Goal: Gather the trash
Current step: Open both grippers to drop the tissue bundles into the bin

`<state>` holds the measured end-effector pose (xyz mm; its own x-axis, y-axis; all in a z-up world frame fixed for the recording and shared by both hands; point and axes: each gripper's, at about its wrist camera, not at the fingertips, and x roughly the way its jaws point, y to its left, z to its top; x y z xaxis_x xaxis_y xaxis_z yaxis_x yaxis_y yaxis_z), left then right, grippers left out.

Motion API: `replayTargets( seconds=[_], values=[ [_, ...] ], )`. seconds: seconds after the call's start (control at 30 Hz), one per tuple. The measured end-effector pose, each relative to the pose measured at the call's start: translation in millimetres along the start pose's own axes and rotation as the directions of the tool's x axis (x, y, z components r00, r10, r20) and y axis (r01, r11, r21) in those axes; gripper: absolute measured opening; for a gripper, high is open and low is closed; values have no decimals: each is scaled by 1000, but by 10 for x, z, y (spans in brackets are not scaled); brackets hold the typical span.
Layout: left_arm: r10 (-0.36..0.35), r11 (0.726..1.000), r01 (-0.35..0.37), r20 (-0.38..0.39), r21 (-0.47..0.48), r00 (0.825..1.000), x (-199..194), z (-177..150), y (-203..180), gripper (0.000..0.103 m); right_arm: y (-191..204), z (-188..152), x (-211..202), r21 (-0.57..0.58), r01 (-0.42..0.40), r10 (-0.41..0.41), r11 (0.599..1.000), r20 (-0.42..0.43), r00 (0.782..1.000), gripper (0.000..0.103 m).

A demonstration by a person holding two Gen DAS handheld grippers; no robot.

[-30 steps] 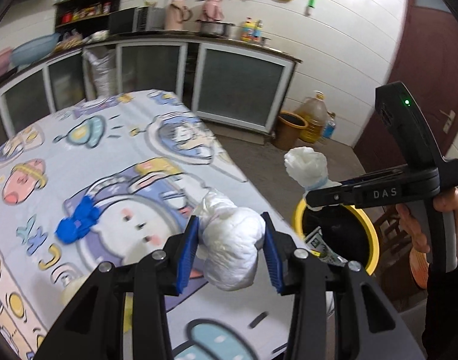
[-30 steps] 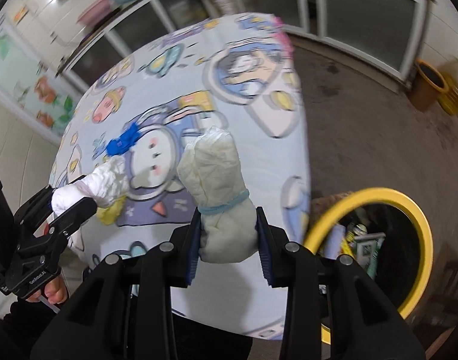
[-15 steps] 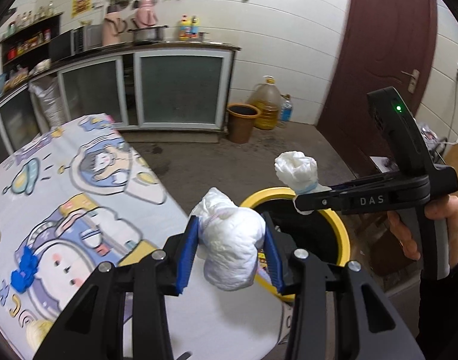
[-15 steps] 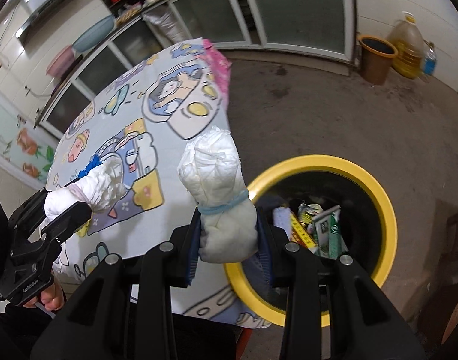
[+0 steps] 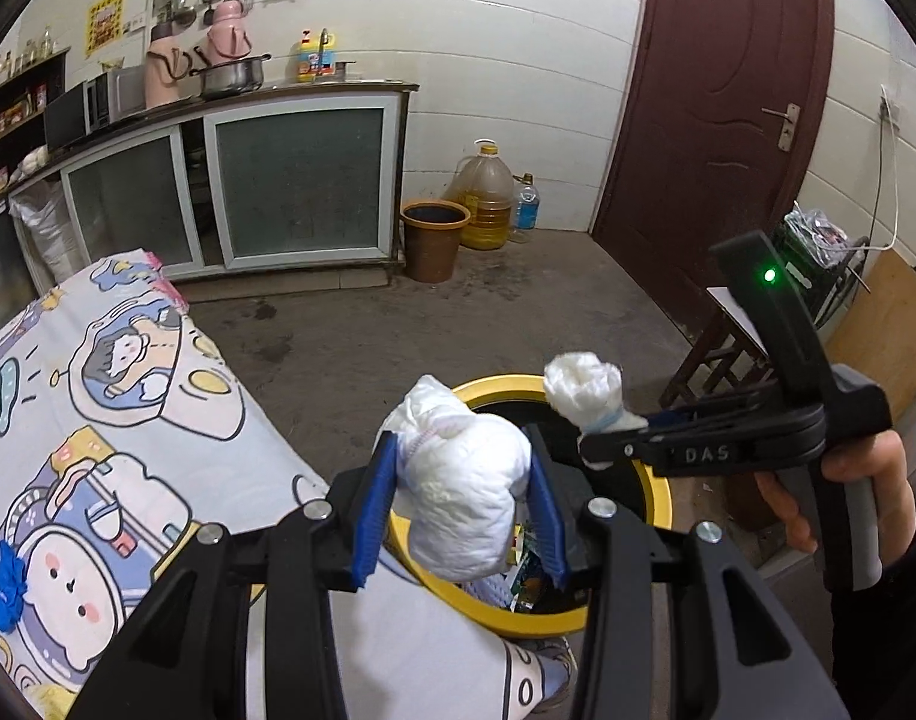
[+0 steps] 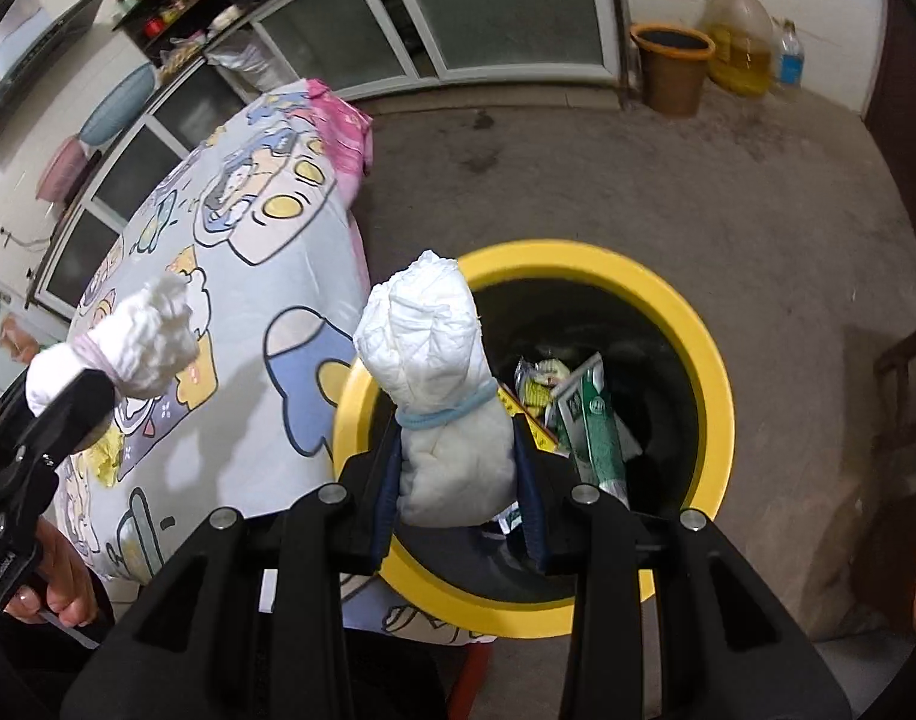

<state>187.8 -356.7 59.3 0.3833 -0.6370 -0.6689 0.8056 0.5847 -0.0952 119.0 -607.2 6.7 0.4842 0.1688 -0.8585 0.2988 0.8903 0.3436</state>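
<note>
White tissue wad, pink-banded [image 5: 464,492], clamped between the left gripper's [image 5: 461,507] blue pads [image 5: 371,516]. Blue-banded tissue wad [image 6: 443,402] pinched the same way in the right gripper [image 6: 458,468]. Both closed firmly on their loads, nothing released yet.

Change over the last second: both tools swung off the cartoon tablecloth [image 5: 116,420] toward the floor bin. A second ago both wads hung over the cloth; half a second ago they were at the table edge. Now the yellow-rimmed trash bin [image 6: 707,372] sits directly beneath. In the right wrist view the blue-banded wad is over the near-left part of the opening; in the left wrist view the pink-banded wad overlaps the near rim, partly above the table edge.

Bin already holds wrappers and a green carton [image 6: 596,426].

Judgement: carry step is basically done, drop comes next. Right wad looks safe to release. Left one probably needs a bit more forward travel or it may hit the rim. Blue scrap [image 5: 5,594] and yellow scrap [image 6: 107,456] remain on the cloth, so more pickups left.
</note>
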Motion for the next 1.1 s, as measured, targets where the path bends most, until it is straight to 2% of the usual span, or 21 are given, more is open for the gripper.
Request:
replayTargets(
  seconds=[0.27,0.63,0.67,0.7,0.77,0.87,1.1],
  values=[
    [-10,1000,11,-33,14,999,258,2,-115,39,-215,-86,251,45,40,-37,998,-56,998,33],
    [-36,999,32,-92,-39,995,599,-25,-81,39,-306,-49,384,62,62,-57,996,-84,995,34],
    [-37,999,33,-95,-42,995,612,-25,-69,44,-328,-48,388,74,61,-55,995,-84,995,40],
    [-38,998,33,-98,-49,994,625,-32,-58,51,-357,-46,392,89,57,-50,994,-85,995,54],
    [-33,997,26,-87,-77,996,616,-49,-9,91,-439,-51,378,126,64,-54,990,-74,996,62],
    [-22,995,16,-66,-98,998,566,-71,93,93,-518,-91,342,146,111,-102,983,-69,992,62],
    [1,984,-13,-63,-179,998,389,-159,377,95,-595,-190,234,177,110,-100,978,-63,993,62]
  ],
)
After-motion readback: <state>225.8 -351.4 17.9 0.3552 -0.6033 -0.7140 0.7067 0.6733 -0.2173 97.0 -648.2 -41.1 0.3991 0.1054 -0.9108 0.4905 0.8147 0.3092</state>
